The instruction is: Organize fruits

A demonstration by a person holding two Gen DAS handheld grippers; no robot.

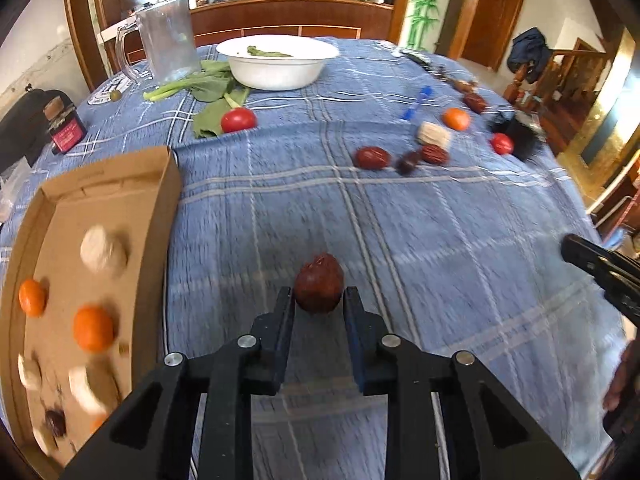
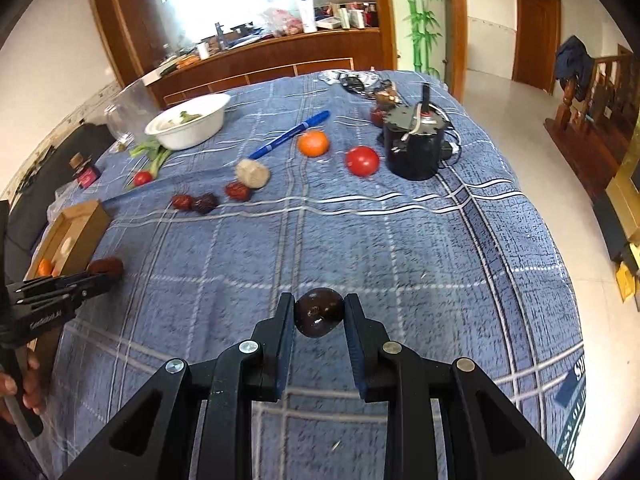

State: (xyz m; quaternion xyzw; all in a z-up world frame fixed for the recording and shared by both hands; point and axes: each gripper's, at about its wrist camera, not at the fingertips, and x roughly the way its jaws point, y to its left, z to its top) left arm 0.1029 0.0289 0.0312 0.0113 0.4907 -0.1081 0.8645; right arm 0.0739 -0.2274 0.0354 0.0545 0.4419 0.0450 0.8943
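Observation:
My left gripper is shut on a red date above the blue checked cloth, just right of the cardboard box, which holds oranges, pale round pieces and a date. My right gripper is shut on a dark date over the cloth's near middle. Loose on the cloth lie three dates, a pale root, an orange and tomatoes. The left gripper and its date show at the right wrist view's left edge.
A white bowl with greens, leafy stalks, a clear jug and a small red jar stand at the far left. A black pot and a blue pen lie at the far right.

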